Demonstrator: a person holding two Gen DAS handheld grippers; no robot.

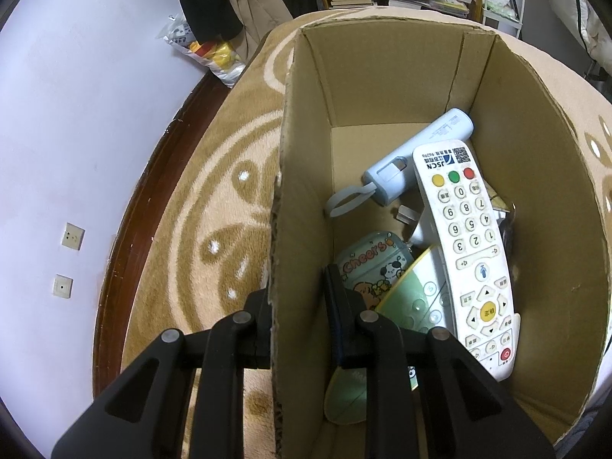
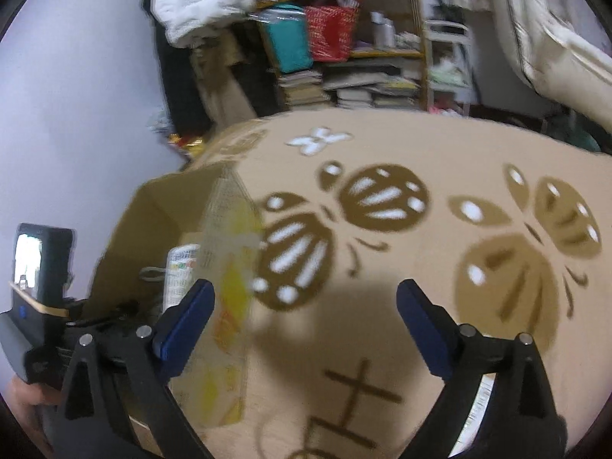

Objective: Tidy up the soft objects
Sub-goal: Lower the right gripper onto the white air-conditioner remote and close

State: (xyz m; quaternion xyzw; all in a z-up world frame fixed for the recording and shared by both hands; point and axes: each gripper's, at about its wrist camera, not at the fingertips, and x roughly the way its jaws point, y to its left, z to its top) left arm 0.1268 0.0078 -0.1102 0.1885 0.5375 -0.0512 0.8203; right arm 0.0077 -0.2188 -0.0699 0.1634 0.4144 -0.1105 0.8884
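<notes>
Left gripper point(image 1: 298, 329): clamped on the open brown cardboard box's point(image 1: 382, 76) wall. Right gripper point(image 2: 306, 329): spread, empty. Blurred yellow-and-clear plastic packet point(image 2: 229, 287): at the box's edge; may slide outside onto the tan butterfly-patterned blanket point(image 2: 382, 267).

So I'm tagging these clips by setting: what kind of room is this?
Most likely a lived-in bedroom or spare room at home: a plush butterfly-patterned blanket covers a bed-like surface, crowded bookshelves stand behind, and bedding hangs nearby.
</notes>
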